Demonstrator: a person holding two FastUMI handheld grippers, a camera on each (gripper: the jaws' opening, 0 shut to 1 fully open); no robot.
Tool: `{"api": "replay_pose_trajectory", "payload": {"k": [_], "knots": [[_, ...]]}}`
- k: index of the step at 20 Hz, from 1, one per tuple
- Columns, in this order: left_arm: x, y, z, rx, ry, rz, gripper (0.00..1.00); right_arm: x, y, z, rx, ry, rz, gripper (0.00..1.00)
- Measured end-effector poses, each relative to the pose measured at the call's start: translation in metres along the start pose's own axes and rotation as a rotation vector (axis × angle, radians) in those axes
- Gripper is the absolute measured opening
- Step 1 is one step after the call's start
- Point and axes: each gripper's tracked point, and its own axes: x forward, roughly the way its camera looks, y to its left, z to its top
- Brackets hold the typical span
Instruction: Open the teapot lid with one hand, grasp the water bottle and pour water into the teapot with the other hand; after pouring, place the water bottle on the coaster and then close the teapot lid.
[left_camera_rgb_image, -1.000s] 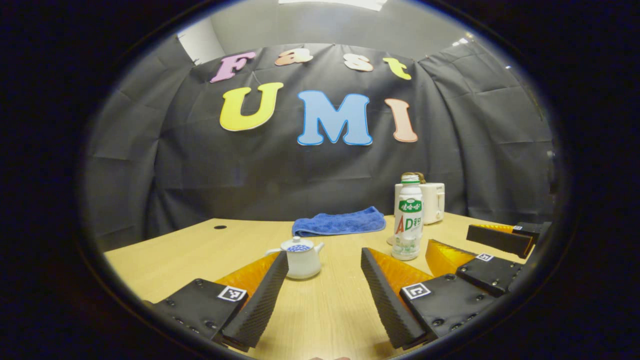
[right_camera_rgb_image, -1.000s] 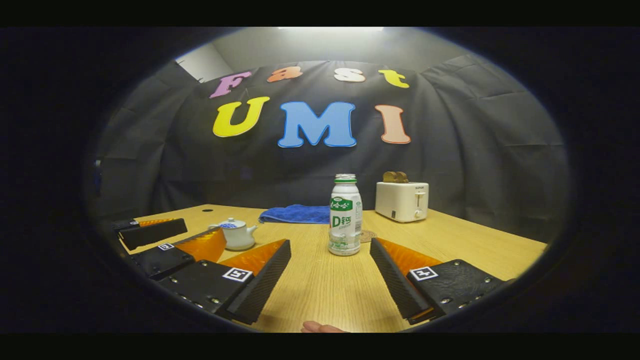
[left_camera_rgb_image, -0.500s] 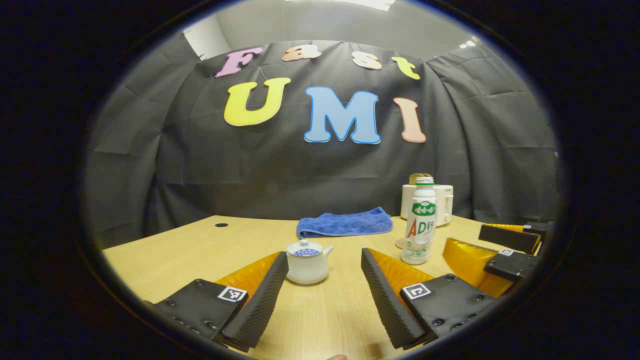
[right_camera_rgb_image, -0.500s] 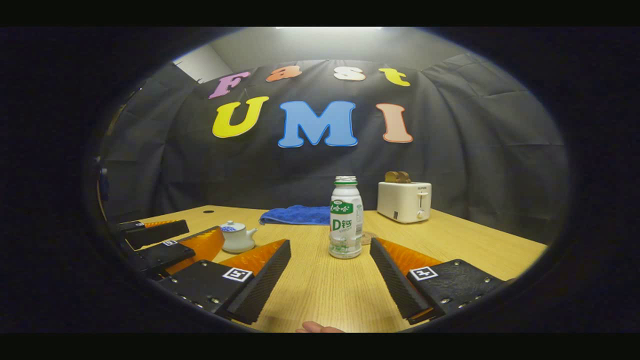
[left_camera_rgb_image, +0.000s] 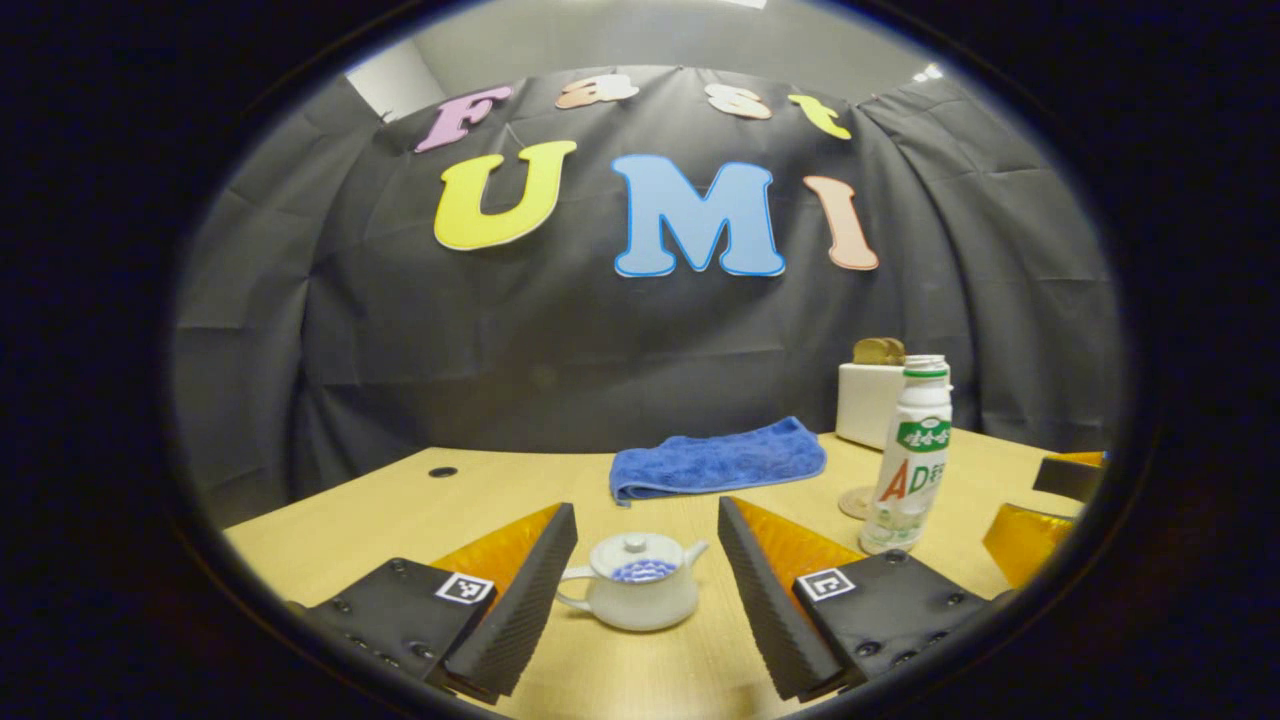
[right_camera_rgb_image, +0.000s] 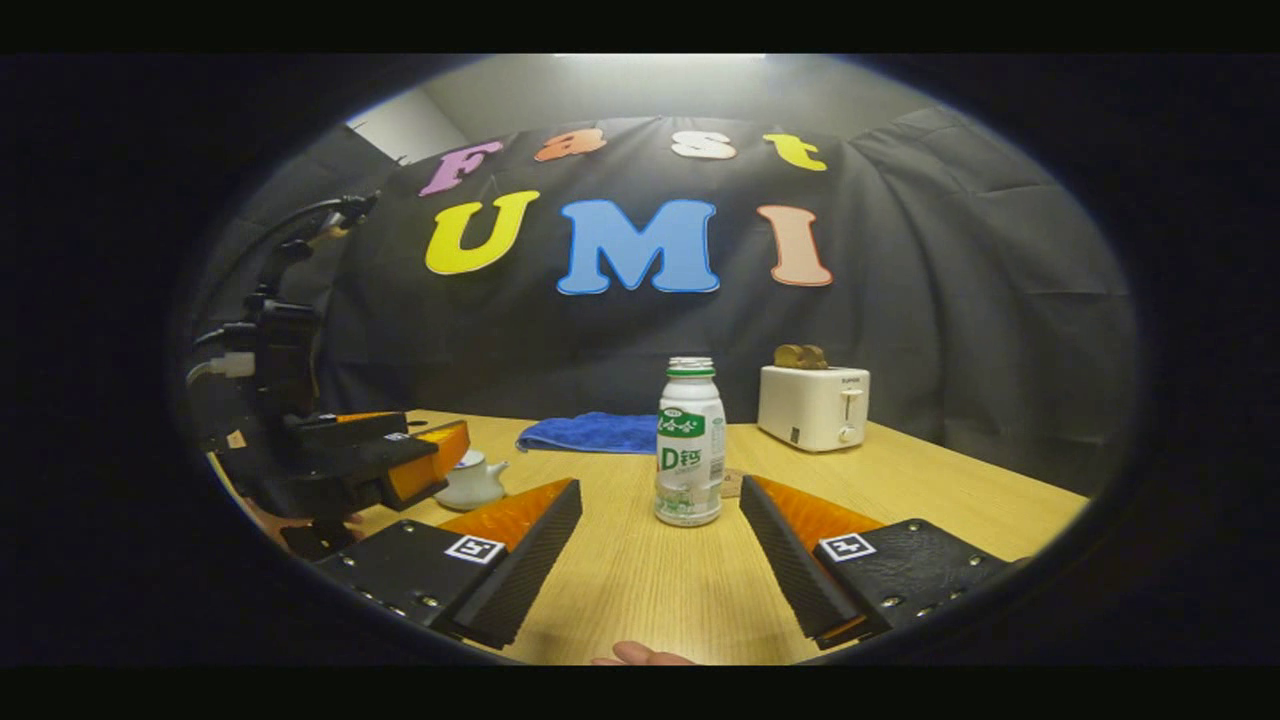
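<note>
The white teapot (left_camera_rgb_image: 635, 595) stands on the wooden table (left_camera_rgb_image: 470, 500) with its lid (left_camera_rgb_image: 633, 548) on. My left gripper (left_camera_rgb_image: 646, 512) is open, and the pot sits low between its two fingers without touching them. The white water bottle (left_camera_rgb_image: 912, 465) stands uncapped and upright to the right, just in front of a round coaster (left_camera_rgb_image: 852, 502). In the right gripper view, the bottle (right_camera_rgb_image: 689, 455) stands a short way ahead of my open right gripper (right_camera_rgb_image: 661, 488). The left gripper (right_camera_rgb_image: 400, 462) hovers by the teapot (right_camera_rgb_image: 470, 482) at the left.
A folded blue towel (left_camera_rgb_image: 715, 460) lies at the back of the table. A white toaster (right_camera_rgb_image: 813, 405) with bread in it stands at the back right. The coaster (right_camera_rgb_image: 735, 483) peeks out behind the bottle. A hand (right_camera_rgb_image: 640, 655) shows at the bottom edge.
My left gripper has moved forward and to the left, so the teapot now sits between its fingers. The right gripper has hardly shifted. Bottle and teapot stay put.
</note>
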Motion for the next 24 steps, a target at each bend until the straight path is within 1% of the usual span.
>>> {"api": "replay_pose_trajectory", "payload": {"k": [4, 5, 6, 8, 9, 10, 12, 13, 14, 15, 16, 18, 19, 21, 22, 23, 24], "knots": [[0.026, 0.004, -0.019, 0.023, 0.058, 0.006, 0.97, 0.0, -0.011, 0.001, 0.019, 0.003, -0.015, 0.98], [0.03, 0.002, -0.024, 0.028, 0.075, 0.001, 0.9, 0.0, -0.013, 0.002, 0.023, 0.003, -0.017, 0.98], [0.034, 0.001, -0.035, 0.032, 0.102, -0.007, 0.91, 0.001, -0.014, 0.001, 0.025, 0.004, -0.016, 0.98], [0.039, 0.005, -0.036, 0.033, 0.111, 0.004, 0.81, -0.001, -0.012, 0.004, 0.037, -0.002, 0.0, 0.98], [0.044, 0.009, -0.032, 0.024, 0.096, 0.018, 0.75, -0.001, -0.012, 0.005, 0.042, -0.002, 0.001, 0.98], [0.044, 0.011, -0.03, 0.007, 0.092, 0.013, 0.58, -0.002, -0.012, 0.004, 0.042, -0.002, 0.001, 0.98], [0.046, 0.003, -0.033, -0.004, 0.094, -0.029, 0.36, -0.002, -0.012, 0.003, 0.035, -0.001, 0.003, 0.98], [0.045, 0.005, -0.031, -0.003, 0.085, -0.03, 0.32, -0.001, -0.011, 0.002, 0.029, 0.002, 0.006, 0.98], [0.046, 0.008, -0.027, -0.012, 0.064, -0.024, 0.23, 0.0, -0.01, 0.0, 0.023, 0.008, 0.013, 0.98], [0.045, 0.009, -0.023, -0.023, 0.042, -0.024, 0.17, 0.003, -0.007, -0.002, 0.023, 0.012, 0.027, 0.98], [0.043, 0.01, -0.021, -0.029, 0.036, -0.025, 0.19, 0.006, -0.003, -0.004, 0.029, 0.02, 0.045, 0.98], [0.036, 0.011, -0.008, -0.049, -0.001, -0.034, 0.13, 0.011, -0.003, -0.003, 0.04, 0.02, 0.059, 0.99], [0.032, 0.015, 0.0, -0.06, -0.016, -0.027, 0.17, 0.015, -0.005, -0.003, 0.035, 0.022, 0.054, 0.98], [0.021, 0.019, 0.01, -0.072, -0.048, -0.025, 0.17, 0.023, -0.009, -0.001, 0.012, 0.024, 0.045, 0.98], [0.015, 0.018, 0.012, -0.077, -0.061, -0.031, 0.1, 0.028, -0.013, 0.001, -0.001, 0.02, 0.036, 0.98], [0.011, 0.016, 0.014, -0.076, -0.071, -0.035, 0.1, 0.034, -0.015, 0.003, -0.008, 0.018, 0.031, 0.98], [0.006, 0.015, 0.019, -0.069, -0.085, -0.039, 0.13, 0.04, -0.014, 0.003, -0.006, 0.018, 0.031, 0.98]]}}
